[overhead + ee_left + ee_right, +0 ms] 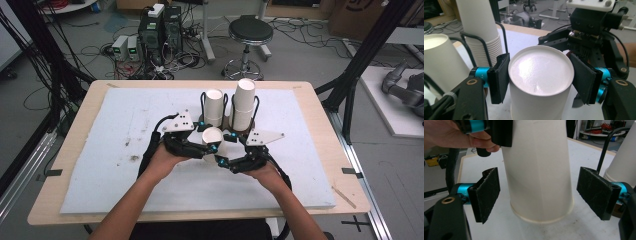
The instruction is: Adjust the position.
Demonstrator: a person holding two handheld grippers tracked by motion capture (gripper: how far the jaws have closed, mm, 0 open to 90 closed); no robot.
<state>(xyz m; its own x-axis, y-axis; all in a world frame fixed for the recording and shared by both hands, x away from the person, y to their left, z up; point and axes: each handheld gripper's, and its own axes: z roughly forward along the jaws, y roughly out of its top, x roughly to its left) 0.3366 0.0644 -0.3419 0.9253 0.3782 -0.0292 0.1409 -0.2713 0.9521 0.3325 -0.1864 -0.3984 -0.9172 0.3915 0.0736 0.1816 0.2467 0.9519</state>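
Centrally, left gripper: jaws closed on an upside-down white paper cup, one pad on each side just under its flat base. In the high view the left gripper holds the cup at mid-worktop, in front of the rack.

Right gripper: jaws spread wide, one either side of the cup, neither pad touching it. Its rim hangs just above the surface. In the high view the right gripper sits just beside the left, both held by the person's hands.

Cup: plain white, tapered, rolled rim downward, side seam visible.

Surface: pale grey-white mat, lightly soiled, on a light wooden worktop.

Adjacent: black wire rack directly behind the cup, holding a short stack of cups and a taller stack.

Room: grey floor, black stool, computer towers amid loose cables, black frame posts at both sides.
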